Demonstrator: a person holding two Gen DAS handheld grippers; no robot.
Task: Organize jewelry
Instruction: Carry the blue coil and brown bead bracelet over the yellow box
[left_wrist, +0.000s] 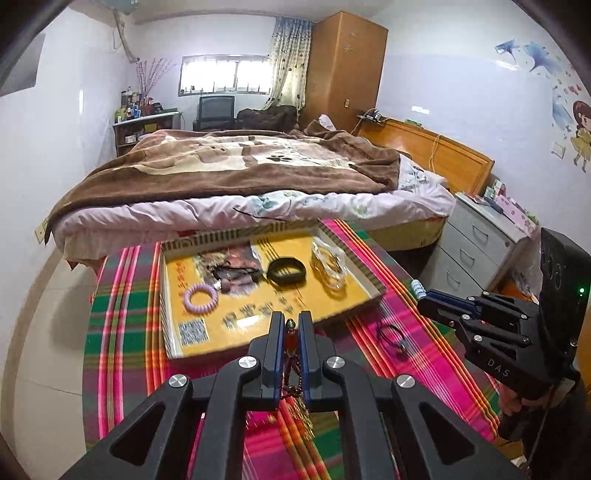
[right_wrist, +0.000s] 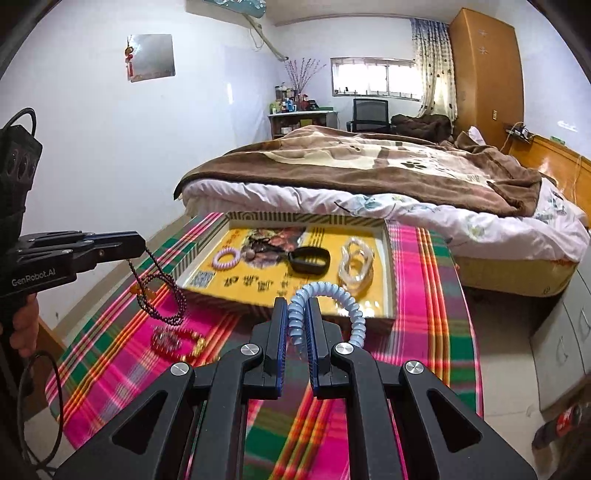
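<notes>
Dark bead necklace (right_wrist: 162, 284) and blue coil bracelet (right_wrist: 325, 295) hang above the yellow tray (right_wrist: 389, 258).

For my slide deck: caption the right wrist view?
Right tongs pinch a blue coil bracelet before the yellow tray.

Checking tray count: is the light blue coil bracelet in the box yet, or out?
Out. The right gripper is shut on the light blue coil bracelet, holding it above the plaid cloth before the box.

Tray (left_wrist: 373, 282): one; coil bands (left_wrist: 200, 297): two; bead strings (right_wrist: 162, 284): one
</notes>
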